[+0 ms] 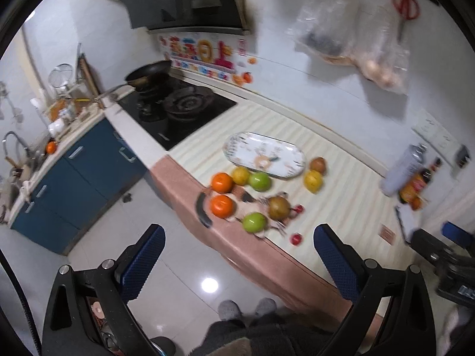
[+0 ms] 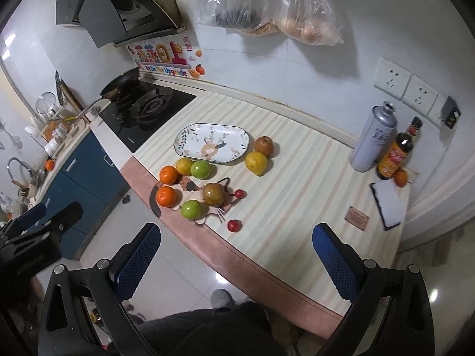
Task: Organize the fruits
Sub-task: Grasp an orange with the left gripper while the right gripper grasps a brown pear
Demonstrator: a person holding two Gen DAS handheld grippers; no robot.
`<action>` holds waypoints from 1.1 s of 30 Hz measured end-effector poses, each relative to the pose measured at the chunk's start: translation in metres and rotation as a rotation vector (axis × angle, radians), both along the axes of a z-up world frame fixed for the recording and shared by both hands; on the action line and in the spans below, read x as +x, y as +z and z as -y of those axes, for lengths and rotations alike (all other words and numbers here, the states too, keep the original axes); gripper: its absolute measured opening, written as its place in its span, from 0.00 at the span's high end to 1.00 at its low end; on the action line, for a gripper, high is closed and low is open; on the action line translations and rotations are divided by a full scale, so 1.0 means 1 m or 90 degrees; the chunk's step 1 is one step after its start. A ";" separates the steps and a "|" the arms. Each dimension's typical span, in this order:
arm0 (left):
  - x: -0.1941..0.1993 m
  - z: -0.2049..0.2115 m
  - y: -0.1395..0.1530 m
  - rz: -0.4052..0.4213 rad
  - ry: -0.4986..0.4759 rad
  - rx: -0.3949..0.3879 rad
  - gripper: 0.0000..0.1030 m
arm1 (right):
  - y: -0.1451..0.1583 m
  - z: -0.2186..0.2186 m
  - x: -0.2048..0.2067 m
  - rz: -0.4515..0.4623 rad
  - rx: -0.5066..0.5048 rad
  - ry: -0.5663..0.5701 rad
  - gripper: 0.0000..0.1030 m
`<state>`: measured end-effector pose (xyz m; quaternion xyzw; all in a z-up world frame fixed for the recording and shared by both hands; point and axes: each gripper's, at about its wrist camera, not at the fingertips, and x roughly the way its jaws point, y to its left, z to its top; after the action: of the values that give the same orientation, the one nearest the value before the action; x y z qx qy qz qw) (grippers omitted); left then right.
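An oval patterned plate (image 2: 212,144) lies empty on the striped counter (image 2: 297,178); it also shows in the left wrist view (image 1: 264,154). Around it lie two oranges (image 2: 168,174) (image 2: 166,196), two green apples (image 2: 200,169) (image 2: 190,209), yellow fruits (image 2: 256,162) (image 2: 184,165), brown fruits (image 2: 213,193) (image 2: 263,145) and two small red fruits (image 2: 234,225) (image 2: 240,193). My left gripper (image 1: 237,255) is open and empty, held back over the counter's front edge. My right gripper (image 2: 236,255) is open and empty, also short of the fruits.
A gas hob (image 2: 148,109) with a pan (image 2: 118,84) is left of the plate. A grey bottle (image 2: 374,139), a sauce bottle (image 2: 394,154), a notepad (image 2: 389,203) and a small card (image 2: 357,217) sit at the right. Plastic bags (image 2: 273,3) hang on the wall. A dark knife (image 2: 155,201) lies by the oranges.
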<state>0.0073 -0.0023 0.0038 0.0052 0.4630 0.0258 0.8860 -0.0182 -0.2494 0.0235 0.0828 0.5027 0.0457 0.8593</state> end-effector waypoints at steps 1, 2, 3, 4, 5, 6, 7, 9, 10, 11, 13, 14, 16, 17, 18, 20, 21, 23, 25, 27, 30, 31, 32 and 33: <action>0.007 -0.004 -0.006 0.007 0.016 0.016 0.01 | -0.008 0.000 0.006 -0.001 0.015 0.006 0.00; 0.013 -0.007 -0.012 0.008 0.030 0.030 0.01 | -0.018 -0.002 0.013 -0.007 0.028 0.008 0.00; 0.020 -0.012 -0.018 0.007 0.044 0.045 0.01 | -0.026 -0.003 0.018 -0.015 0.035 0.009 0.00; 0.029 -0.018 -0.026 0.005 0.055 0.058 0.01 | -0.036 -0.006 0.025 -0.022 0.047 0.012 0.00; 0.036 -0.023 -0.034 -0.002 0.063 0.069 0.01 | -0.046 -0.009 0.032 -0.027 0.056 0.015 0.00; 0.045 -0.029 -0.042 -0.010 0.070 0.075 0.01 | -0.060 -0.015 0.042 -0.041 0.057 0.013 0.00; 0.054 -0.036 -0.052 -0.017 0.076 0.079 0.01 | -0.069 -0.018 0.048 -0.049 0.059 0.014 0.00; 0.079 -0.050 -0.076 -0.053 0.084 0.089 0.01 | -0.098 -0.028 0.068 -0.059 0.068 0.017 0.00; 0.088 -0.057 -0.086 -0.067 0.084 0.085 0.01 | -0.110 -0.032 0.076 -0.071 0.065 0.016 0.00; 0.102 -0.064 -0.099 -0.084 0.084 0.078 0.01 | -0.125 -0.037 0.086 -0.080 0.066 0.015 0.00; 0.130 -0.076 -0.125 -0.122 0.079 0.072 0.01 | -0.157 -0.047 0.108 -0.106 0.056 -0.001 0.00; 0.142 -0.080 -0.134 -0.134 0.073 0.067 0.01 | -0.171 -0.050 0.117 -0.119 0.054 -0.006 0.00; 0.167 -0.084 -0.158 -0.164 0.051 0.064 0.01 | -0.200 -0.059 0.136 -0.158 0.054 -0.023 0.00; 0.182 -0.085 -0.171 -0.179 0.032 0.068 0.01 | -0.211 -0.062 0.144 -0.172 0.059 -0.026 0.00; 0.197 -0.085 -0.184 -0.193 0.010 0.070 0.02 | -0.228 -0.068 0.154 -0.193 0.060 -0.032 0.00; 0.223 -0.083 -0.205 -0.219 -0.026 0.084 0.02 | -0.250 -0.076 0.169 -0.224 0.055 -0.044 0.00; 0.238 -0.083 -0.221 -0.239 -0.048 0.090 0.04 | -0.263 -0.080 0.177 -0.240 0.055 -0.053 0.01; 0.259 -0.082 -0.241 -0.267 -0.083 0.097 0.11 | -0.279 -0.085 0.188 -0.260 0.059 -0.070 0.02; 0.277 -0.081 -0.261 -0.293 -0.115 0.107 0.12 | -0.293 -0.089 0.197 -0.281 0.059 -0.091 0.05; 0.289 -0.078 -0.275 -0.310 -0.143 0.107 0.12 | -0.305 -0.092 0.206 -0.298 0.066 -0.106 0.07; 0.301 -0.071 -0.295 -0.334 -0.183 0.115 0.12 | -0.320 -0.098 0.218 -0.321 0.067 -0.116 0.10; 0.304 -0.069 -0.300 -0.342 -0.191 0.112 0.12 | -0.322 -0.099 0.220 -0.327 0.067 -0.116 0.12; 0.305 -0.067 -0.306 -0.353 -0.202 0.108 0.12 | -0.325 -0.102 0.222 -0.335 0.064 -0.117 0.14; 0.306 -0.065 -0.310 -0.362 -0.211 0.107 0.12 | -0.328 -0.103 0.225 -0.342 0.061 -0.118 0.14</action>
<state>0.3134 0.0625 -0.3065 0.1601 0.6806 -0.0829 0.7101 0.2066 -0.1462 -0.3046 0.1783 0.6998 -0.0328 0.6910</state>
